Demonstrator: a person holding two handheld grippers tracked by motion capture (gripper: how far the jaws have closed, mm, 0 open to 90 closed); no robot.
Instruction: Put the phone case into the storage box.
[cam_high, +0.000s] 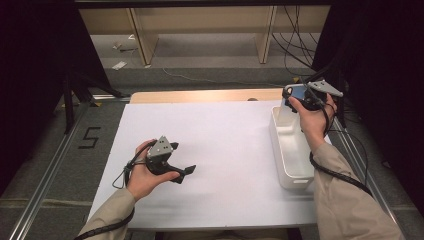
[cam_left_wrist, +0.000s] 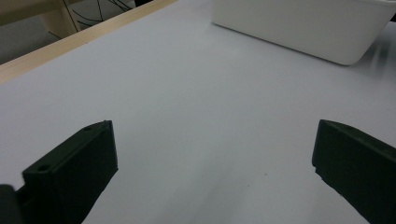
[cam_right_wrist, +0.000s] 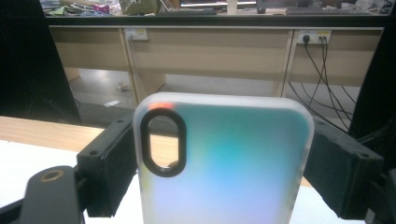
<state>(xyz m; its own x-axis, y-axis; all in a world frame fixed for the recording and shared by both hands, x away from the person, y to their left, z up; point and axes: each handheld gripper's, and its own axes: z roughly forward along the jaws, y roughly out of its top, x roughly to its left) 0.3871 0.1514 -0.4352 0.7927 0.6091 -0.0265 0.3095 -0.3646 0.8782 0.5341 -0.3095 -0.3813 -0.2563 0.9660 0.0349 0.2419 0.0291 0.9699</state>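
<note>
High view: item one, my right gripper (cam_high: 291, 95), raised above the far end of the white bin (cam_high: 280, 150), which runs lengthwise toward me beneath and just left of my right hand (cam_high: 314, 120). Between its jaws sits a phone case (cam_high: 296, 94), seen here as a small pale-blue patch; its orientation cannot be read from this height. Item two, my left gripper (cam_high: 186, 172), low over the white table sheet (cam_high: 225, 150), jaws aimed right toward the bin and well apart from it. My left hand (cam_high: 142, 177) wraps the body; the grey plate sits on top.

Left gripper view: my two black jaws stand spread wide, with bare white sheet (cam_left_wrist: 201, 116) between them and nothing pinched. Ahead and to the right of them lies the bin (cam_left_wrist: 303, 28), its long side wall turned toward me. A strip of wooden table edge (cam_left_wrist: 70, 39) runs ahead on the left. This view gives the bin's outer wall, which the high view does not.

Right gripper view: the phone case (cam_right_wrist: 224, 168) stands upright between my jaws, long axis running straight away from the gripper, rounded top end pointing outward. My pads press on its two long edges. Translucent, tinted teal to lilac; the oval camera cutout (cam_right_wrist: 163, 142) sits near the top on the left jaw's side. Beyond it stand wooden shelving (cam_right_wrist: 210, 56) and hanging cables (cam_right_wrist: 322, 70).
</note>
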